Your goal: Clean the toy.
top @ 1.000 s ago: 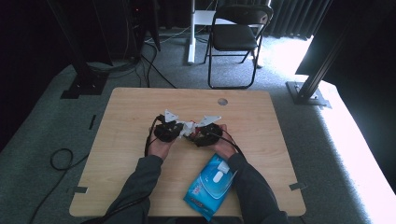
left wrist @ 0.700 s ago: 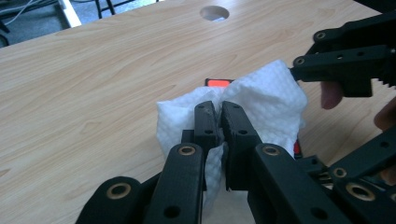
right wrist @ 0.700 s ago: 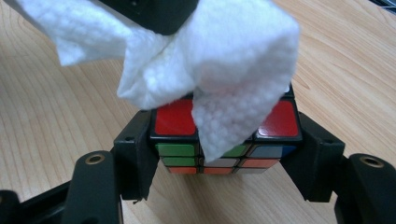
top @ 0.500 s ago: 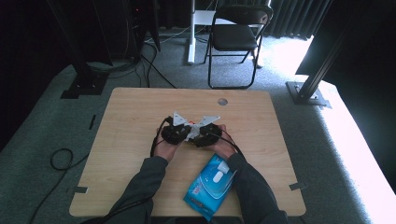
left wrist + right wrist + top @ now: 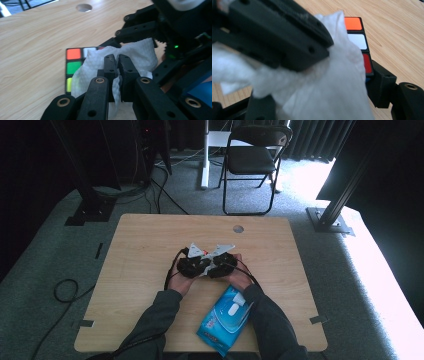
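Observation:
A Rubik's cube (image 5: pixel 73 65) with orange, green and yellow stickers facing up lies on the wooden table (image 5: pixel 145 250). My left gripper (image 5: pixel 117 65) is shut on a white wipe (image 5: pixel 140 53), which it presses over the cube's top. In the right gripper view the cube (image 5: pixel 357 32) shows orange, white and red squares, with one black finger (image 5: pixel 383 85) against its side. The wipe (image 5: pixel 332 92) hides the other finger. From above, the left gripper (image 5: pixel 192 265) and right gripper (image 5: pixel 221 264) touch at the table's middle.
A blue pack of wet wipes (image 5: pixel 225 320) lies near the front edge between the person's forearms. A round cable hole (image 5: pixel 238 228) sits at the table's far side. A folding chair (image 5: pixel 255 160) stands behind the table.
The left gripper has moved right until it meets the right gripper, bringing the wipe onto the cube. The right hand has stayed in place.

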`<state>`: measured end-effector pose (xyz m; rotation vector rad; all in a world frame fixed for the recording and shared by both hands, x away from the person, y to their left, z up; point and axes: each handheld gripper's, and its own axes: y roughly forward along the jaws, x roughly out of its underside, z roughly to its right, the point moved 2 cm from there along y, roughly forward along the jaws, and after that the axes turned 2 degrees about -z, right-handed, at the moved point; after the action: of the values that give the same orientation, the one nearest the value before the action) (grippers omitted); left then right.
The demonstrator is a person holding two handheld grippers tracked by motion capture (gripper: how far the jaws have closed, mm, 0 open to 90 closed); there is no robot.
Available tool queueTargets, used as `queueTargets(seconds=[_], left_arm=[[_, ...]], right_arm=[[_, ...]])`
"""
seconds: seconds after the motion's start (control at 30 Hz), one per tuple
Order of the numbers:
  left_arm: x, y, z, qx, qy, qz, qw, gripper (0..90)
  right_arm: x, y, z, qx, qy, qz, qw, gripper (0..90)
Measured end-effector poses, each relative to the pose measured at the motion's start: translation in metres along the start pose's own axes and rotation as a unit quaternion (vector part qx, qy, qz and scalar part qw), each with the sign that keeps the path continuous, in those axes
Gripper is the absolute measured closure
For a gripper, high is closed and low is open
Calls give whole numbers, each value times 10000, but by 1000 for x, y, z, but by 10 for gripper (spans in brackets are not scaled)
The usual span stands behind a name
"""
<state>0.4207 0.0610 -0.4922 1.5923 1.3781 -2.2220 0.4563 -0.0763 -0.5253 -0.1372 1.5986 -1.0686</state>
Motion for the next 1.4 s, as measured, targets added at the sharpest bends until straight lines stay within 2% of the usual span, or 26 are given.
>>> queueTargets(seconds=[0.13,0.33,0.47,0.6,0.77,1.0,1.1,1.2,1.3,1.4], left_arm=[[-1,2,3,70,77,-9,9999,858],[-1,2,-1,12,57,2,10000,859],[-1,1,-9,-151,14,-9,9999,859],[-1,-2,-21,-332,-137,7,9994,859],[1,-7,-33,-622,-215,-17,9978,859],[3,-10,-45,-909,-357,-102,9952,859],[2,-9,-46,-982,-392,-101,9943,859],[0,-7,-45,-963,-378,-102,9946,859],[-3,-3,-40,-943,-296,-141,9950,858],[-5,0,-36,-940,-204,-188,9952,858]], right_arm=[[0,1,-2,4,-41,-35,10000,342],[1,1,-3,-5,-73,-42,10000,342],[1,2,-5,-6,-138,-66,9999,342],[1,2,-4,-17,-157,-73,9998,342],[1,2,-4,-46,-175,-61,9998,342],[1,2,-5,-81,-197,-66,9998,342],[1,2,-5,-92,-221,-69,9997,342],[1,3,-6,-107,-244,-71,9996,342],[1,3,-8,-155,-209,-50,9996,342],[-2,5,-15,-190,-301,-44,9994,342]])
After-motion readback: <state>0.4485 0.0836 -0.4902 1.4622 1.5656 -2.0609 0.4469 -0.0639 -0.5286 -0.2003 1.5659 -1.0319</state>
